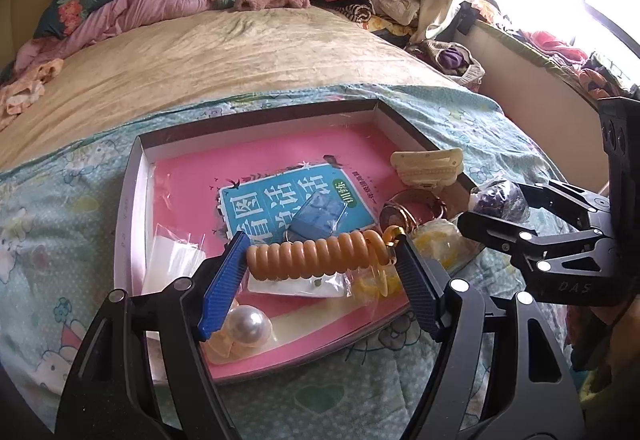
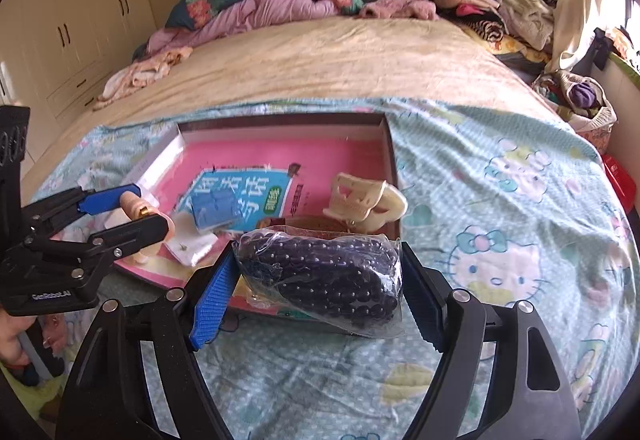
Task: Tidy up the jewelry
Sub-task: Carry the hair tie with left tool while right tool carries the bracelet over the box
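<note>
Jaws of the left gripper (image 1: 320, 260) pinch an orange spiral hair tie (image 1: 316, 255) end to end, above the near part of the shallow box (image 1: 132, 175). The right gripper (image 2: 316, 280) clamps a clear bag of dark beads (image 2: 320, 276) over the box's near right corner, beside a cream hair claw (image 2: 366, 205). The springy coil could buckle and pop free; the slick bag could slide out onto the Hello Kitty sheet (image 2: 500, 260).
</note>
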A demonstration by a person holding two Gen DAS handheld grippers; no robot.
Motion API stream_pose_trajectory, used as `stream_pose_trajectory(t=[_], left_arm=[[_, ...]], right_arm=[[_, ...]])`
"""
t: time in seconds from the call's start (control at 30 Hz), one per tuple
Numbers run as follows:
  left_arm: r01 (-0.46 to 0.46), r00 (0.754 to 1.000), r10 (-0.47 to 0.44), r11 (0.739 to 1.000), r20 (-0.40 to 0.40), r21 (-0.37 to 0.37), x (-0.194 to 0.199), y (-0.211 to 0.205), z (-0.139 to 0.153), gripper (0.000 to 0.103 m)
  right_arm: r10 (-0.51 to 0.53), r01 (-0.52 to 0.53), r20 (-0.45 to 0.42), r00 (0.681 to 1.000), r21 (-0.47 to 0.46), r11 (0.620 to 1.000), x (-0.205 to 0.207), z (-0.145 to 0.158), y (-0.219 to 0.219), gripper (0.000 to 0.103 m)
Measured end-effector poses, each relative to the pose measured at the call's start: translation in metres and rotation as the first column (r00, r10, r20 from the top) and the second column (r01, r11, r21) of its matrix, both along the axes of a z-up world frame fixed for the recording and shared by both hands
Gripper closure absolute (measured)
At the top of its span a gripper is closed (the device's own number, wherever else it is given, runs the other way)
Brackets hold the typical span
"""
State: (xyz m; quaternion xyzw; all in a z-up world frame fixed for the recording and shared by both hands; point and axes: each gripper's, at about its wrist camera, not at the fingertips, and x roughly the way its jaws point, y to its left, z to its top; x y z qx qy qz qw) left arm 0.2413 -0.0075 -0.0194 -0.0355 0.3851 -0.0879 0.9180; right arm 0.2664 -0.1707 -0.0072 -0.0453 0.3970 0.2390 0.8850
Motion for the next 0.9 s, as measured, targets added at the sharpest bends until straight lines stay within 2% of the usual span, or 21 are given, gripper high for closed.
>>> stream_pose_trajectory(t=[0.13, 0.63, 0.73, 0.9], left_arm=[[-0.004, 1.0, 0.004, 1.0, -0.016, 0.001, 0.001, 0.001, -0.008, 0.038], [-0.021, 0.999, 0.021, 1.0, -0.038, -0.002, 0.007, 0.005, -0.018, 0.038], [-0.022, 0.999, 0.022, 1.0, -0.044, -0.004, 0.008, 0.005, -0.019, 0.038], [-0.024, 0.999, 0.023, 1.0, -0.049, -0.006, 0.01, 0.004, -0.021, 0.038]], right_arm=[[0.008, -0.008, -0.029, 1.0, 0.002, 1.0, 0.005, -0.014, 0.005, 0.027], [0.0, 0.0, -0.025, 1.0, 0.005, 1.0, 0.017, -0.018, 0.005, 0.026], [0.003, -0.002, -0.035, 0.999, 0.02, 1.0, 0.018, -0.018, 0.005, 0.023], [0.005, -0.005, -0.013, 1.0, 0.036, 0.999, 0.012, -0.01, 0.001, 0.013]])
